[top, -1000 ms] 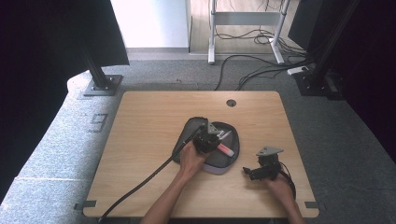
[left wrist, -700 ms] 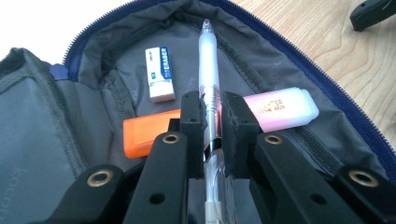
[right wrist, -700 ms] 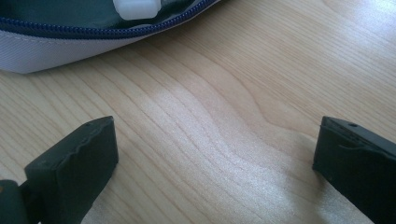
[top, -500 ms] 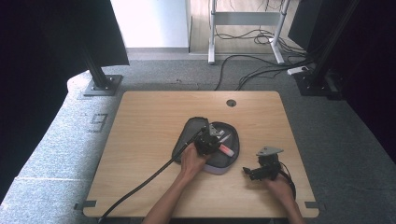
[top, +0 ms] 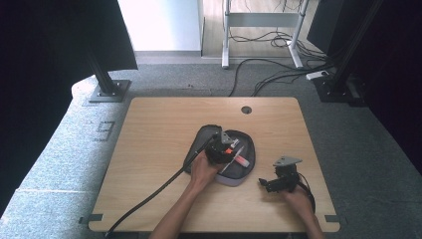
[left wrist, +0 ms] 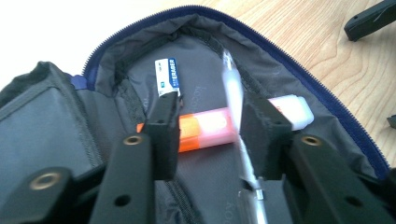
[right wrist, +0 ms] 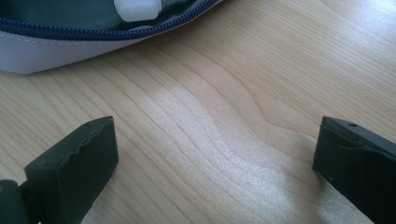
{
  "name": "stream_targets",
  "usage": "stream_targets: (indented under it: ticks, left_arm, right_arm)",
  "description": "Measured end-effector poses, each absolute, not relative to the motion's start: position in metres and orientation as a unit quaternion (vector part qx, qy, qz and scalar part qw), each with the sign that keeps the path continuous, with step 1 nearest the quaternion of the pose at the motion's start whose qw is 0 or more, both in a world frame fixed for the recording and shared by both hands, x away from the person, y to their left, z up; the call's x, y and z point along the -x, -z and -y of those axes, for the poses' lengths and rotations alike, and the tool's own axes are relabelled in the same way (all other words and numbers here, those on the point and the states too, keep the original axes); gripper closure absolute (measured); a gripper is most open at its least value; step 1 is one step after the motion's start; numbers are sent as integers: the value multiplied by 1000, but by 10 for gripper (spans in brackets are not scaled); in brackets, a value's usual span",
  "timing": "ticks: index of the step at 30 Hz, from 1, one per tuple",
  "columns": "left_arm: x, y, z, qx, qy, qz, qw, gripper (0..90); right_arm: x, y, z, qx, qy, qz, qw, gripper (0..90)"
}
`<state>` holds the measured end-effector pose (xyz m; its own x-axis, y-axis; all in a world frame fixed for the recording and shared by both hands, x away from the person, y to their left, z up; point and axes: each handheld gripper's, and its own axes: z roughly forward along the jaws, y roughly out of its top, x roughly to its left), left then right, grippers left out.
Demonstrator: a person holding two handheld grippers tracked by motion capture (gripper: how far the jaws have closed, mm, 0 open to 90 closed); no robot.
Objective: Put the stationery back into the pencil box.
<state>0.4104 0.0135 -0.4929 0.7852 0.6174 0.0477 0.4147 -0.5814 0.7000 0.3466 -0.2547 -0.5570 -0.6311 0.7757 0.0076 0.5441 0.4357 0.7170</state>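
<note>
Orange marker lies in open pencil case, left claw just opening, straddling it loosely; right claw wide at four o'clock on worktop.

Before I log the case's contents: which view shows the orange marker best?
The left gripper view: the orange marker lies inside the open pencil case, seen between the jaws. The high view shows a small orange streak; the right gripper view shows its white cap end.
</note>
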Motion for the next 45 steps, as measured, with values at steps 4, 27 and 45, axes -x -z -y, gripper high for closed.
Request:
stream_targets:
  ticks: [4, 27, 45]
  left_arm:
    - [-409, 488, -17, -878, -144, -293, 351, 462]
    - [-391, 466, -35, -875, -97, -269, 390, 139]
    - [-375, 460, -61, -883, -125, -256, 373, 8]
  right_arm:
    - [-347, 557, 255, -397, -353, -831, 164, 0]
    - [-347, 557, 255, -398, -353, -831, 164, 0]
    - [-347, 557, 254, -398, -353, -831, 163, 0]
